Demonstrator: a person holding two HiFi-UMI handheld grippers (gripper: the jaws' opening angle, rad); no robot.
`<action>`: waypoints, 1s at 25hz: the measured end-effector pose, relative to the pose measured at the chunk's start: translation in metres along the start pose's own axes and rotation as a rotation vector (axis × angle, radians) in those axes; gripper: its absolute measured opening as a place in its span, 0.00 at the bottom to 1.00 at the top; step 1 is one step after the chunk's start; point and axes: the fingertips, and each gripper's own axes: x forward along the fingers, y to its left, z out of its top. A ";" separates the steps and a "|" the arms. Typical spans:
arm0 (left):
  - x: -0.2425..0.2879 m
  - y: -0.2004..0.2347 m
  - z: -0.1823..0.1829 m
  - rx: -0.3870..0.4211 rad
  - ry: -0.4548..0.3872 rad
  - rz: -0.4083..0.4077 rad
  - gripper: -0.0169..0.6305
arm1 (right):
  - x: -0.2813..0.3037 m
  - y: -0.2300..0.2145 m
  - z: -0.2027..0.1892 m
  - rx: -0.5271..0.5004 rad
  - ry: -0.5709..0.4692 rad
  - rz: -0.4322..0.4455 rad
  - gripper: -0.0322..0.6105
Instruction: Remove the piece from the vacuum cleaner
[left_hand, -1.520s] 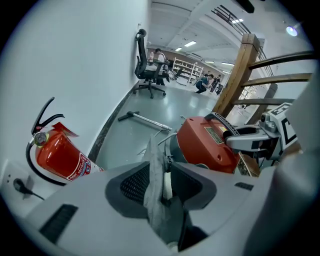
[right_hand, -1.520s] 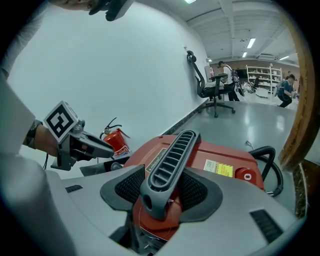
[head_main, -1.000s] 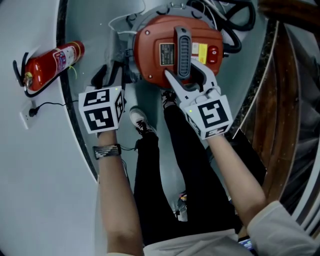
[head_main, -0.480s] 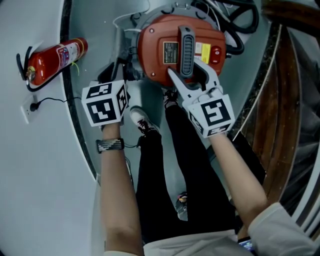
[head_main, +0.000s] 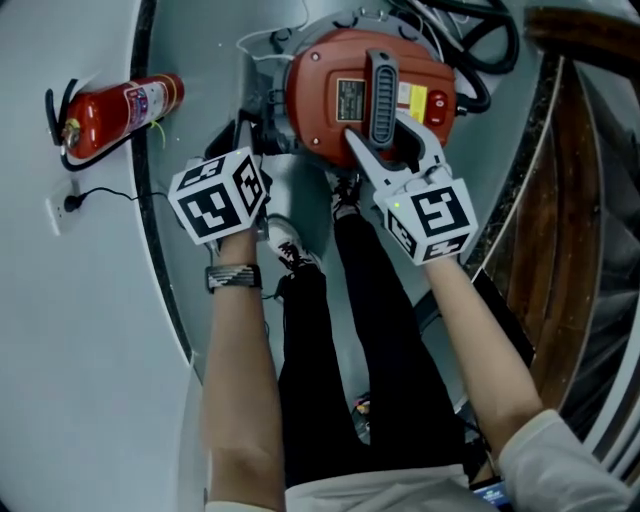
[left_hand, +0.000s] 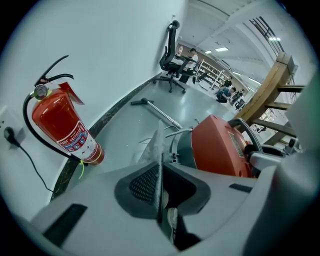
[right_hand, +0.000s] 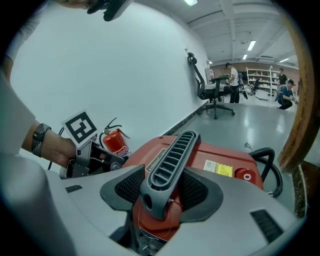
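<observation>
The vacuum cleaner (head_main: 340, 70) has an orange-red lid (right_hand: 220, 155) with a grey ribbed handle (head_main: 383, 85) across it. My right gripper (head_main: 385, 140) is shut on that handle (right_hand: 170, 162), one pad against each side. My left gripper (head_main: 255, 135) is at the vacuum's left flank, under its marker cube (head_main: 220, 195). Its jaws have just been closing, and in the left gripper view (left_hand: 161, 187) they pinch a thin pale translucent piece (left_hand: 157, 145) that stands up between the pads. Where that piece joins the grey drum (left_hand: 182, 150) is hidden.
A red fire extinguisher (head_main: 120, 112) hangs on the white wall, with a plugged socket (head_main: 58, 212) below it. A black hose (head_main: 470, 60) coils behind the vacuum. Wooden stairs (head_main: 560, 200) rise at the right. The person's legs and shoe (head_main: 285, 240) stand below the vacuum. A metal wand (left_hand: 160, 112) lies on the floor.
The left gripper has rolled, turning its marker cube, and its jaws have closed from wide open onto the thin pale piece. The right gripper has kept its hold on the handle.
</observation>
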 end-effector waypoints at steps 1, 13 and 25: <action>0.000 0.000 -0.001 -0.011 -0.004 -0.003 0.08 | 0.000 0.000 0.000 -0.001 -0.001 -0.001 0.38; -0.003 0.015 -0.002 -0.338 -0.076 -0.049 0.07 | 0.000 0.000 0.000 -0.006 -0.006 -0.009 0.38; -0.006 0.015 -0.002 -0.250 -0.089 -0.043 0.09 | 0.000 0.001 0.000 -0.009 -0.003 -0.004 0.38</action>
